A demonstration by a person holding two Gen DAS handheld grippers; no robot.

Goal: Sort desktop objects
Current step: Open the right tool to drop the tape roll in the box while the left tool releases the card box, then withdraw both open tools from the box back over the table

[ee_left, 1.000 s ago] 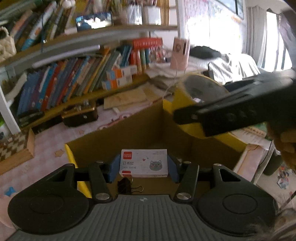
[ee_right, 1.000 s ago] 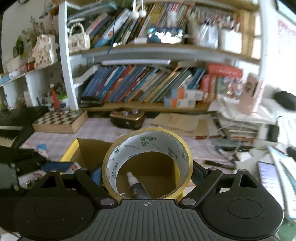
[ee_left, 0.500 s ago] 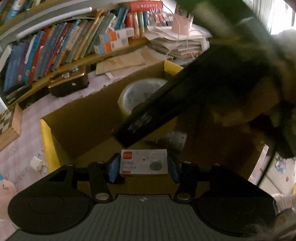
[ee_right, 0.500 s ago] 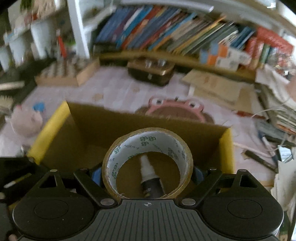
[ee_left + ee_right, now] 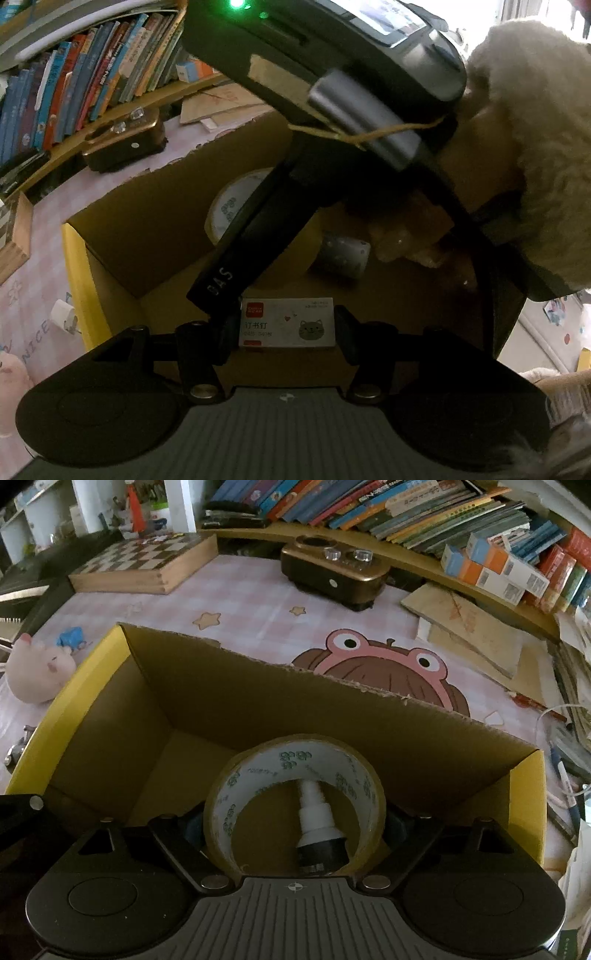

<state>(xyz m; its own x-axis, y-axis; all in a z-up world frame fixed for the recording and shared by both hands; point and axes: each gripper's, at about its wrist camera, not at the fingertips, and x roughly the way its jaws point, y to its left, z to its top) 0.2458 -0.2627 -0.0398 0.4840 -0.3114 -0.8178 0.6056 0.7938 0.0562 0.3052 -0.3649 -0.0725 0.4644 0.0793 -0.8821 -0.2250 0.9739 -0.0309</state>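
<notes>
My left gripper (image 5: 286, 326) has a small white staple box (image 5: 291, 321) with a cat picture between its pads; its jaws are opening, and the box still sits level between them. It hangs over the near part of an open cardboard box (image 5: 147, 236). My right gripper (image 5: 293, 823) is shut on a brown tape roll (image 5: 295, 746), low inside the same cardboard box (image 5: 332, 716). A spray bottle (image 5: 314, 827) lies on the box floor, seen through the roll. In the left wrist view the tape roll (image 5: 229, 206) shows behind the right gripper's black body (image 5: 258, 229).
A grey dotted cylinder (image 5: 343, 254) lies in the box. A hand in a fleecy sleeve (image 5: 535, 147) holds the right gripper. Around the box are a chessboard case (image 5: 144, 559), a brown device (image 5: 332, 568), a pink pig toy (image 5: 37, 672), a white plug (image 5: 62, 314) and stacked books (image 5: 480, 635).
Both grippers tipped downward over the cardboard box. The right one, with the tape roll, came down into it and now crosses the left wrist view. The staple box stayed between the left pads.
</notes>
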